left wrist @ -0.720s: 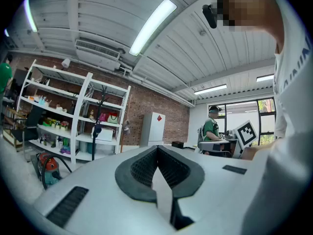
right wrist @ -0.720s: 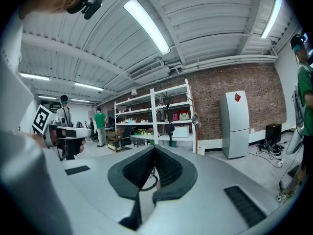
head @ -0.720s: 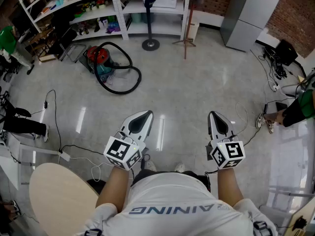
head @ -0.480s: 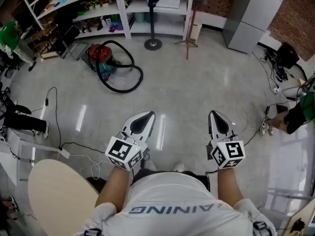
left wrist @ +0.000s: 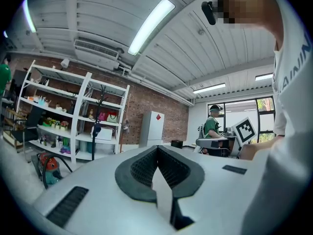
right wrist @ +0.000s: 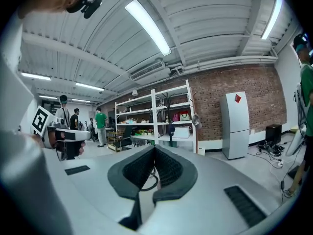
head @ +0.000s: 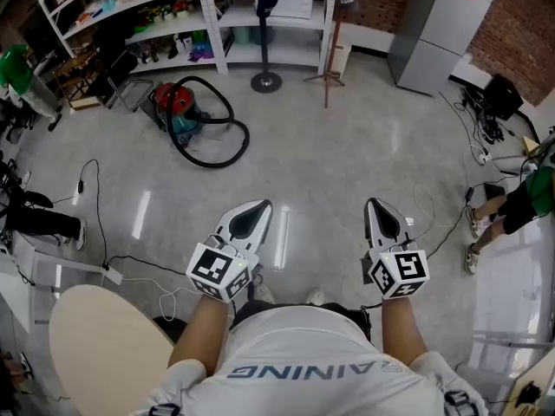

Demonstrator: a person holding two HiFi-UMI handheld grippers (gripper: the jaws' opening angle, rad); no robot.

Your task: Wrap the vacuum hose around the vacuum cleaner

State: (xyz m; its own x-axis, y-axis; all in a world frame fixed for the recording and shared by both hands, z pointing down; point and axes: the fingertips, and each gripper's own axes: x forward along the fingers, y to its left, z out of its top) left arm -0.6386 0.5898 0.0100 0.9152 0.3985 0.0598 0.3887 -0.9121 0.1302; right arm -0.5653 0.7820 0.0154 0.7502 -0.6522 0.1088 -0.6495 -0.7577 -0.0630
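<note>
**No move toward the hose yet: both grippers closed and empty**

Far ahead and left of the left gripper (head: 257,204) tips: red vacuum cleaner (head: 173,102) by the white shelving (head: 212,24), black hose (head: 245,139) sprawled in a loose loop beside it, not wrapped. Same spot as a moment ago; only a slight wobble of the head view. At the left gripper: jaws pressed together, nothing between, held level. At the right gripper (head: 375,204): likewise closed tip to tip, empty, pose unchanged. Well right of both, a bystander (head: 520,199) with feet shifted. Likely meaning: wrapping not begun; calls for a walk forward, then opening onto the hose.
</note>
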